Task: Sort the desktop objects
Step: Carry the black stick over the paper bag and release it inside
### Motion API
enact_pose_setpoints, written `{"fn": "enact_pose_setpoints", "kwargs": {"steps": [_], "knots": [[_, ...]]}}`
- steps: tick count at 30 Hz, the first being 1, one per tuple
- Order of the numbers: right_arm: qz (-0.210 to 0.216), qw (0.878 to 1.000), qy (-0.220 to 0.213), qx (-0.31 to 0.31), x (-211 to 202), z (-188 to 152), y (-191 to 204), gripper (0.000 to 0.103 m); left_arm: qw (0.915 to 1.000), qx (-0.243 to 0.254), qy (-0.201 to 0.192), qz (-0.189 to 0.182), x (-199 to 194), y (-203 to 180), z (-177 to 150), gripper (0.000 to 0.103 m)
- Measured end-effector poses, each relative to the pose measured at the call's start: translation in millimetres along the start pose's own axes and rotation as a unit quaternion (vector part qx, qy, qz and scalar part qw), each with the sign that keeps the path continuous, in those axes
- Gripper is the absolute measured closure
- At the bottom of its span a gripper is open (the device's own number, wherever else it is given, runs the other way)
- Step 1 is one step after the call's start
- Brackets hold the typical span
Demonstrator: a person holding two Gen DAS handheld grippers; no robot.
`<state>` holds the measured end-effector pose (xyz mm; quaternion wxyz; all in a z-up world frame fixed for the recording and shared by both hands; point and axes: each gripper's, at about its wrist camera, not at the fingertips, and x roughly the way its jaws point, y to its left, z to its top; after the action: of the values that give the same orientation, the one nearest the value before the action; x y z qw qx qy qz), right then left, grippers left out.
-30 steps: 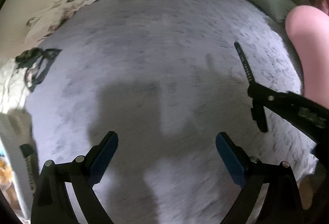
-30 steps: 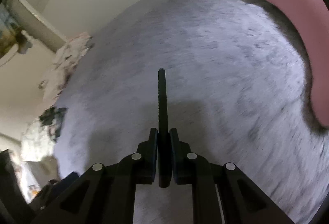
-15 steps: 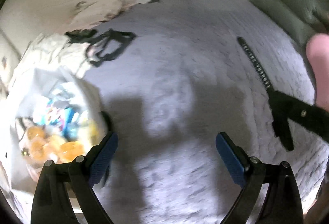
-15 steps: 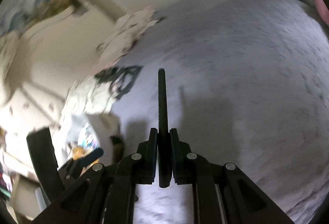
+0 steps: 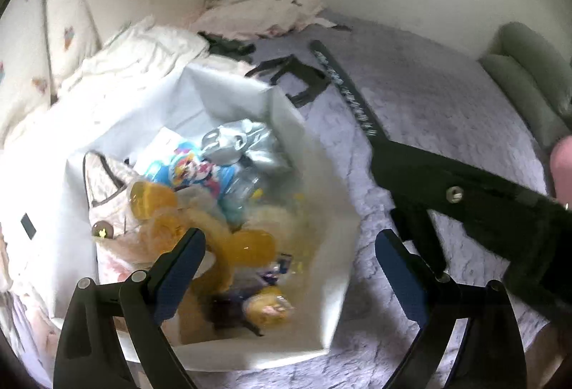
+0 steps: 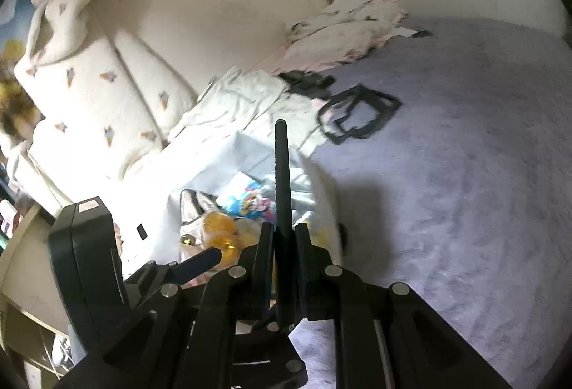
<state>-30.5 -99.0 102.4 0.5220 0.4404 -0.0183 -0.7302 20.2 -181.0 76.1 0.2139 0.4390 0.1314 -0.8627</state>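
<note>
My right gripper (image 6: pixel 284 228) is shut on a long black flat stick (image 6: pixel 280 174) with pale markings along one side. The stick points out over a white bag (image 6: pixel 250 146) that lies open on the bed. In the left wrist view the stick (image 5: pixel 348 90) slants from the right gripper (image 5: pixel 379 153) towards the bag's far corner. My left gripper (image 5: pixel 289 239) is open and holds nothing. It hangs over the near right part of the white bag (image 5: pixel 279 103). Inside the bag lie yellow-orange items (image 5: pixel 150 199), a blue printed packet (image 5: pixel 193 171) and silver foil (image 5: pixel 232 142).
A grey-lilac blanket (image 6: pixel 464 174) covers the bed to the right of the bag. A black strappy garment (image 6: pixel 357 117) lies on it beyond the bag. Crumpled white bedding (image 5: pixel 264 6) lies against the wall. Green pillows (image 5: pixel 525 78) are at the far right, and a patterned cushion (image 6: pixel 107 85) at the left.
Both views have swung left, from bare blanket to the open white bag and the bedding. The right gripper has kept hold of the black stick. The left gripper has stayed open.
</note>
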Motion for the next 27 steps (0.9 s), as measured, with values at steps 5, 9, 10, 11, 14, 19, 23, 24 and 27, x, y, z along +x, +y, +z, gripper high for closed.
{"fn": "enact_pose_setpoints", "kwargs": {"steps": [5,9,10,11,14,19,23,24,27], "knots": [[0.008,0.999,0.031,-0.031,41.7,-2.8,18.6,0.091,0.9996,-0.009,-0.001,0.028,5.2,26.5,-3.6,0.008],[0.02,0.998,0.053,-0.035,71.1,-11.5,27.0,0.091,0.9978,0.011,-0.013,0.065,8.6,44.7,-11.8,0.008],[0.017,0.997,0.056,-0.041,78.1,-13.9,30.3,0.091,0.9976,0.009,-0.011,0.067,10.2,48.6,-13.9,0.008],[0.015,0.997,0.056,-0.044,81.9,-15.3,30.8,0.091,0.9979,0.005,-0.006,0.065,14.5,54.7,-14.4,0.008],[0.013,0.997,0.055,-0.047,91.6,-19.9,33.4,0.091,0.998,-0.004,0.001,0.062,21.9,65.4,-14.3,0.008],[0.007,0.997,0.062,-0.043,96.9,-18.0,30.3,0.091,0.9982,-0.001,0.003,0.059,26.4,64.7,-12.7,0.008],[-0.006,0.997,0.069,-0.027,90.2,-13.9,27.1,0.085,0.9971,0.008,-0.018,0.074,20.4,59.0,-11.8,0.008],[-0.012,0.997,0.065,-0.027,87.0,-12.8,27.3,0.074,0.9972,0.007,-0.023,0.071,17.6,59.0,-11.3,0.008],[-0.021,0.998,0.034,-0.045,71.0,-9.7,32.8,0.041,0.9976,-0.01,-0.045,0.052,4.8,62.3,-9.9,0.008]]}}
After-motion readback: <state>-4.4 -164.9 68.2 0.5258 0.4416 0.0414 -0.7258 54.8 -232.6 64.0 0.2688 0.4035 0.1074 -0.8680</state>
